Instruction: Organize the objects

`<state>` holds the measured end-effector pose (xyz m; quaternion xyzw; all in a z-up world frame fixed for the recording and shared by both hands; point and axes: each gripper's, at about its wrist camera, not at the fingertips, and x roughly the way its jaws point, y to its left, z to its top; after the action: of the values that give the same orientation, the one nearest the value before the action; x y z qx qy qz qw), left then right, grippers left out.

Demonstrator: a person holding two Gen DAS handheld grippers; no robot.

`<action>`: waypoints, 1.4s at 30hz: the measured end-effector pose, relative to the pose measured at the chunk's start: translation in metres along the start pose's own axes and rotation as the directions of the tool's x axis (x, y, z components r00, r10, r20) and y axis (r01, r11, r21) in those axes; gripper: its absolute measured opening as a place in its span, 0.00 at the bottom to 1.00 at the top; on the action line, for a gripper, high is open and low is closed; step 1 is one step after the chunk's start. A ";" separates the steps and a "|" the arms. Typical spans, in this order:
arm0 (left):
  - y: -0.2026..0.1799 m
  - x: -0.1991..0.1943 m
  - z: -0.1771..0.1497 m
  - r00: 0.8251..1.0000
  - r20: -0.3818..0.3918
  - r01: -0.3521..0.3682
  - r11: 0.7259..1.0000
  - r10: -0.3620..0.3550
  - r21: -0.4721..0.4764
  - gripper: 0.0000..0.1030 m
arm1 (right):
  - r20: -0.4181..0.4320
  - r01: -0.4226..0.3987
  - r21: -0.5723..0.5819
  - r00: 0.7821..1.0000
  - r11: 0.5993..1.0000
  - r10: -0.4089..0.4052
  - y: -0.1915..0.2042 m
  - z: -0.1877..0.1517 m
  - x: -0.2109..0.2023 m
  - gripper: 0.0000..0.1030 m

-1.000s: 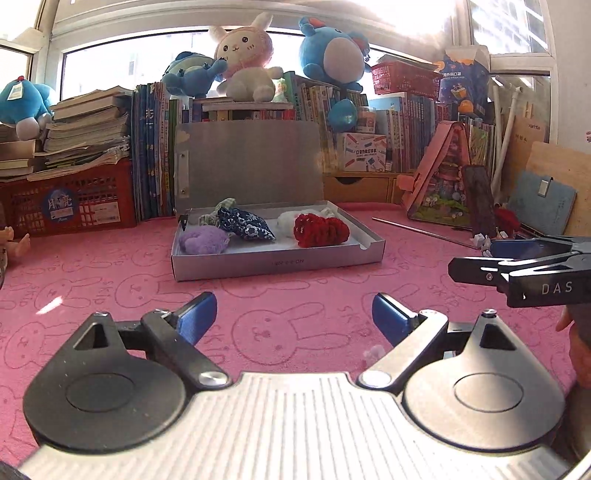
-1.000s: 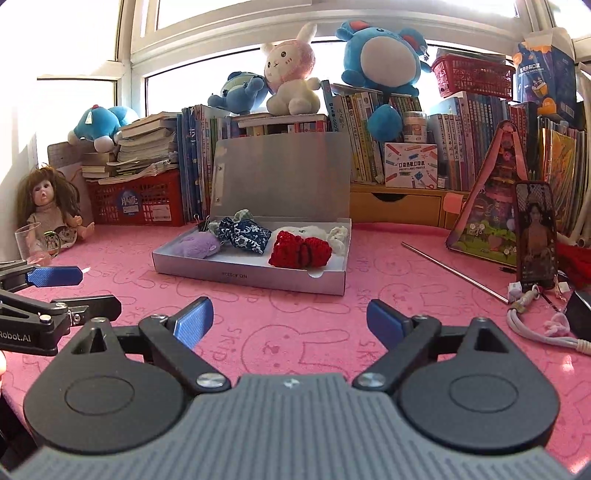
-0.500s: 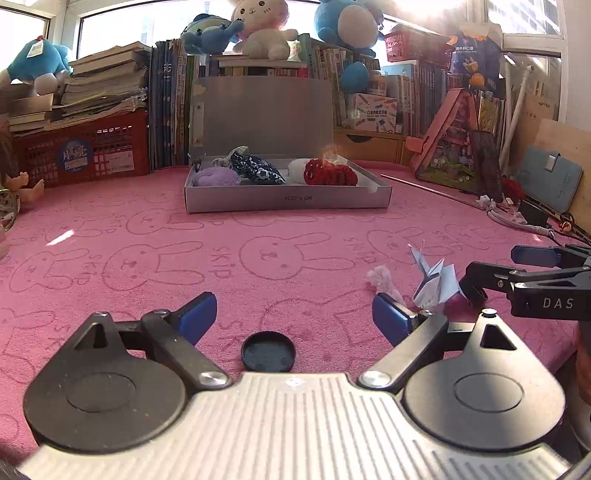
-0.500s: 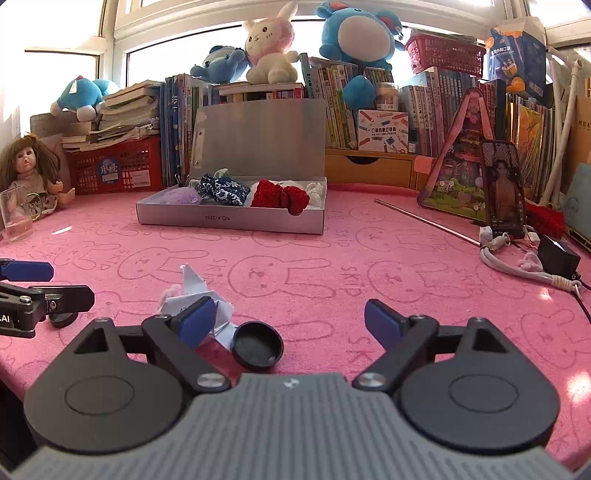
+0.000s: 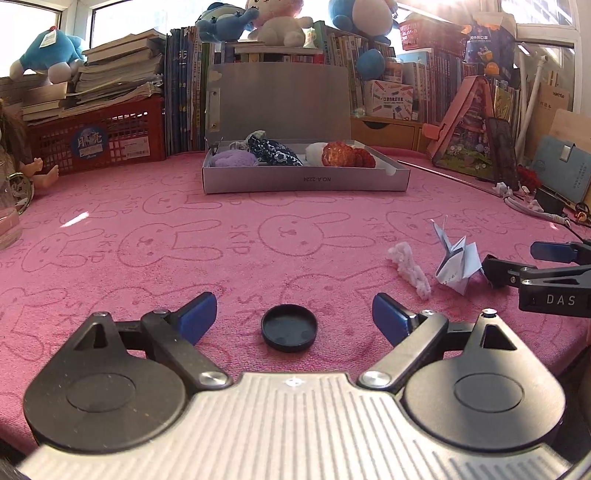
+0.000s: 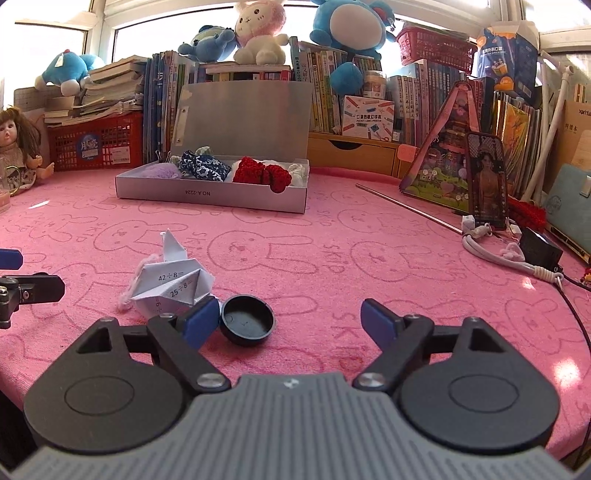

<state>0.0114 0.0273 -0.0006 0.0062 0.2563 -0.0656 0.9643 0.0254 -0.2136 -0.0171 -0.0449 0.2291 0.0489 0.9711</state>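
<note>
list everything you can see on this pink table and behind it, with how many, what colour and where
cap: 1, black, near mat, before both grippers
paper crane: 1, white, left of cap
fuzzy scrap: 1, white, beside crane
box: 1, grey, open, mid-mat
knitted items: several, purple, blue, red, white, in box
plush toys: several, blue, pink, atop books
doll: 1, far left
crate: 1, red, back left
phone: 1, propped right
left hand-held gripper: open, empty
right hand-held gripper: closing, nothing clamped
</note>
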 end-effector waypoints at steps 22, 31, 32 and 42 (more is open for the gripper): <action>-0.009 0.001 -0.011 0.998 0.015 -0.055 0.998 0.054 0.012 0.83 | -0.024 0.053 0.044 0.998 0.998 -0.052 0.002 -0.005 0.007 0.80; -0.009 -0.004 -0.010 0.998 0.023 -0.051 0.999 0.051 0.011 0.51 | -0.016 0.015 0.035 1.000 0.999 -0.014 0.009 -0.004 0.004 0.63; -0.009 -0.004 -0.010 0.998 0.023 -0.050 0.999 0.050 0.011 0.49 | -0.016 0.011 0.032 1.000 0.999 -0.011 0.010 -0.004 0.004 0.59; -0.011 -0.005 -0.008 0.999 0.021 -0.035 0.999 0.035 -0.017 0.36 | -0.014 -0.021 0.001 1.000 1.000 0.021 0.017 -0.002 0.001 0.36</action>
<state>0.0017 0.0174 -0.0046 0.0020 0.2465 -0.0468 0.9680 0.0234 -0.1964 -0.0204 -0.0426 0.2363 0.0587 0.9690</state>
